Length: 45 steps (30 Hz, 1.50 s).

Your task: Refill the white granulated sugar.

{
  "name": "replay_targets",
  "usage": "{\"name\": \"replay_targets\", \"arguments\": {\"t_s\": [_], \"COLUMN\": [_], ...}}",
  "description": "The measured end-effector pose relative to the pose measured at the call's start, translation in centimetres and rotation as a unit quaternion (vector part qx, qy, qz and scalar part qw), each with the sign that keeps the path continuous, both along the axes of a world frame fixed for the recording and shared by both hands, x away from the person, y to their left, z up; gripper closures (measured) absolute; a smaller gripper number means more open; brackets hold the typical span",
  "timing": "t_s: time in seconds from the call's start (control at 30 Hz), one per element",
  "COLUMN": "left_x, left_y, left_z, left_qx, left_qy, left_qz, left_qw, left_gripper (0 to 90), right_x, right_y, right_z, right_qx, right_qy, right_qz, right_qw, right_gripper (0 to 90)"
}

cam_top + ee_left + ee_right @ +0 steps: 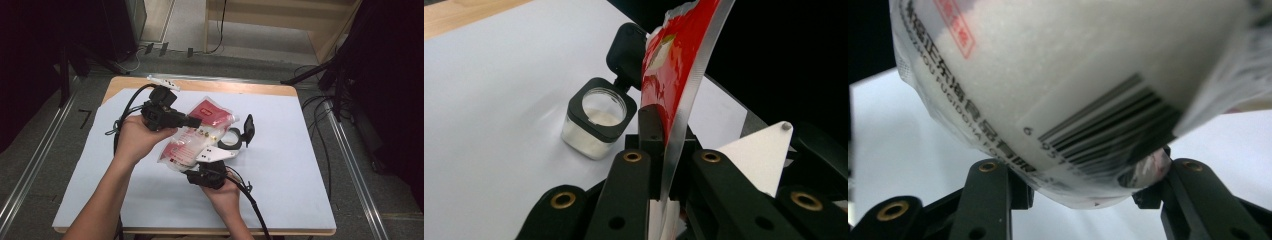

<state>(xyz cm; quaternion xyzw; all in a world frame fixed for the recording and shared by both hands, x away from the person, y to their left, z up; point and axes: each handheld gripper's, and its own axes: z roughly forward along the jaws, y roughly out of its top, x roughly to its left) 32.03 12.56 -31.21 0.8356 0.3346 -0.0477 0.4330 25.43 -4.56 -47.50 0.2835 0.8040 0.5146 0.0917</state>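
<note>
**Inspector A:** State of the work, please.

**Inspector B:** In the high view a red-and-white bag [197, 132] is held off the white sheet [280, 165] at the centre of the frame, between two grippers. The left gripper [192, 121] has its jaws pressed together on the flat upper edge of the bag; the left gripper view shows that thin edge [684, 95] pinched between the black jaws. The right gripper [202, 175] holds the bulging lower end, its jaws part spread around the full belly [1058, 90] in the right gripper view.

**Inspector A:** And the receiving vessel?

**Inspector B:** A small square clear jar [596, 122] with a black collar stands on the sheet, centre left of the left gripper view, its hinged black lid [626, 50] thrown back. In the high view it sits just right of the bag [235, 137].

**Inspector A:** Contents?

**Inspector B:** The bag is packed with white granules, seen through the clear film beside the barcode. The jar holds a shallow white layer at the bottom, well short of the rim.

**Inspector A:** Progress?

**Inspector B:** In my judgement, lid open and bag lifted are done. Whether the bag's top is opened I cannot tell. Tipping its mouth over the jar, filling it and closing the lid remain.
</note>
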Motion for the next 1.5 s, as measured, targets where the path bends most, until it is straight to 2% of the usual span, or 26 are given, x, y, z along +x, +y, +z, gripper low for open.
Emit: {"name": "replay_targets", "arguments": {"t_s": [0.1, 0.2, 0.27, 0.4, 0.53, 0.7, 0.87, 1.0, 1.07, 1.13, 1.27, 1.3, 1.4, 1.5], "left_x": [-0.1, -0.2, -0.3, -0.6, -0.7, -0.9, -0.4, 0.0, 0.3, 0.5, 1.1, 1.3, 1.8, 2.4], "left_y": [0.3, 0.6, 0.7, 1.0, 1.6, 2.0, 2.6, 2.9, 3.2, 3.5, 4.0, 4.2, 4.6, 4.9], "left_z": [0.1, 0.3, 0.5, 1.1, 1.6, 2.0, 1.7, 1.3, 1.2, 1.0, 0.7, 0.5, 0.1, -0.4], "left_qx": [-0.009, -0.026, -0.039, -0.052, -0.078, -0.058, -0.046, -0.044, -0.042, -0.040, -0.039, -0.037, -0.039, -0.034], "left_qy": [0.002, 0.001, -0.006, -0.019, -0.017, -0.038, -0.038, -0.037, -0.036, -0.044, -0.043, -0.051, -0.046, -0.049], "left_qz": [-0.001, -0.009, -0.014, -0.006, -0.008, 0.009, 0.021, 0.034, 0.040, 0.047, 0.059, 0.062, 0.069, 0.080], "left_qw": [1.0000, 0.9996, 0.9991, 0.9985, 0.9967, 0.9976, 0.9980, 0.9978, 0.9977, 0.9972, 0.9966, 0.9961, 0.9958, 0.9951], "left_gripper": [89.7, 90.0, 90.0, 90.0, 90.0, 90.0, 90.0, 90.0, 90.0, 90.0, 90.0, 90.0, 90.0, 90.0], "right_x": [0.3, 0.7, 0.8, 1.0, 1.6, 1.8, 2.0, 1.9, 2.0, 2.0, 2.1, 2.1, 2.4, 2.5], "right_y": [-0.4, -1.1, -1.3, -1.6, -2.0, -2.7, -3.4, -4.1, -4.6, -5.0, -5.6, -5.8, -6.4, -6.8], "right_z": [-0.1, -0.1, 0.0, 0.5, 0.6, 0.3, 0.6, 1.0, 1.2, 1.4, 1.9, 2.0, 2.4, 2.7], "right_qx": [-0.001, 0.011, 0.011, 0.005, -0.013, -0.015, -0.003, -0.021, -0.016, -0.009, -0.016, -0.012, -0.001, -0.004], "right_qy": [0.015, 0.034, 0.028, 0.022, 0.029, 0.047, 0.070, 0.072, 0.072, 0.070, 0.064, 0.066, 0.066, 0.062], "right_qz": [-0.003, -0.001, 0.002, 0.007, 0.027, 0.040, 0.059, 0.063, 0.065, 0.066, 0.066, 0.067, 0.069, 0.076], "right_qw": [0.9999, 0.9994, 0.9995, 0.9997, 0.9991, 0.9980, 0.9958, 0.9952, 0.9952, 0.9953, 0.9957, 0.9955, 0.9954, 0.9951], "right_gripper": [54.7, 55.1, 55.3, 52.4, 51.6, 52.2, 52.8, 52.9, 52.9, 52.6, 52.7, 52.7, 52.7, 52.8]}}
